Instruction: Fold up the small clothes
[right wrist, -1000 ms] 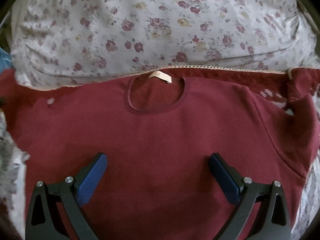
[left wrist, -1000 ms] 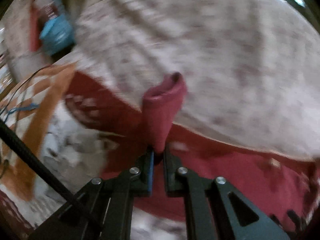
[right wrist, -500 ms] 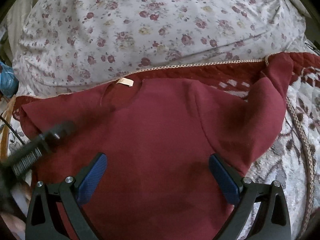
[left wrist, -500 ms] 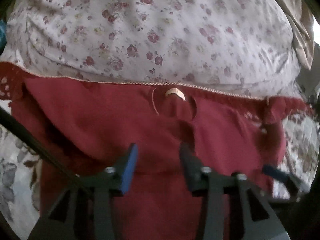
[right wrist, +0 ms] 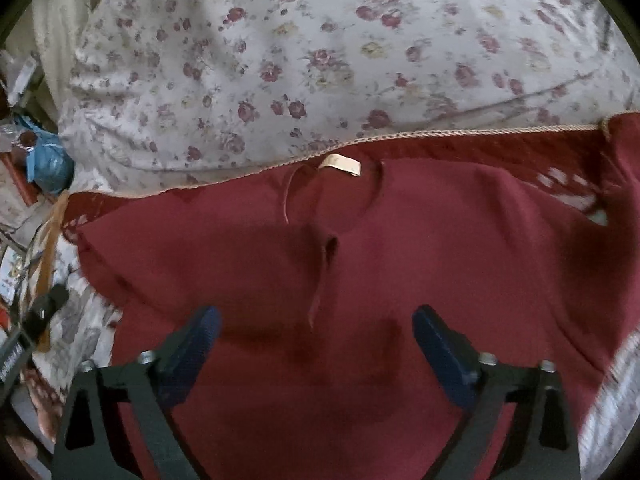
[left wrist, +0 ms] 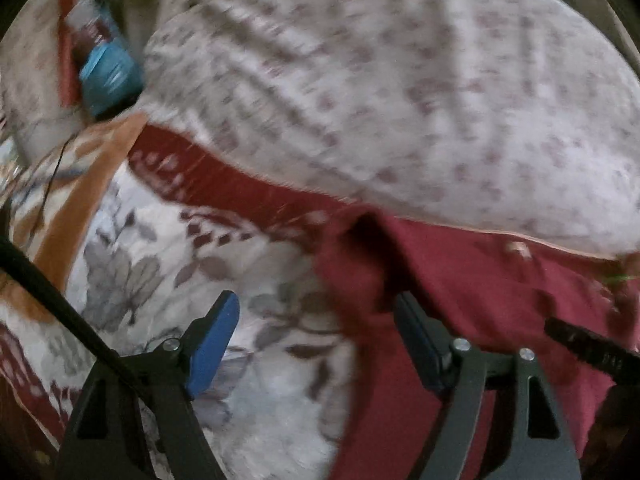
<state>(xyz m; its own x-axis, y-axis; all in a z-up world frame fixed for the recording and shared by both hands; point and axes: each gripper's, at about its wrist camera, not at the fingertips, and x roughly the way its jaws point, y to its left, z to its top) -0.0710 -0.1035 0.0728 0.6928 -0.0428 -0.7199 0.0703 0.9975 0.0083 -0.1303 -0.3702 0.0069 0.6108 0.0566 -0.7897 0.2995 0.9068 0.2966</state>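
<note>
Both tongs wide: right tongs [right wrist: 314, 338] above the maroon shirt [right wrist: 400, 280], left tongs [left wrist: 316, 332] at its edge.

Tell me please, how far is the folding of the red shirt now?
Done: the left sleeve of the red shirt lies folded across the chest, its cuff near the neckline below the label. In hand: nothing; the left gripper and the right gripper are both open, over the shirt. Left: the right sleeve looks unfolded, and the body is not yet folded up.
</note>
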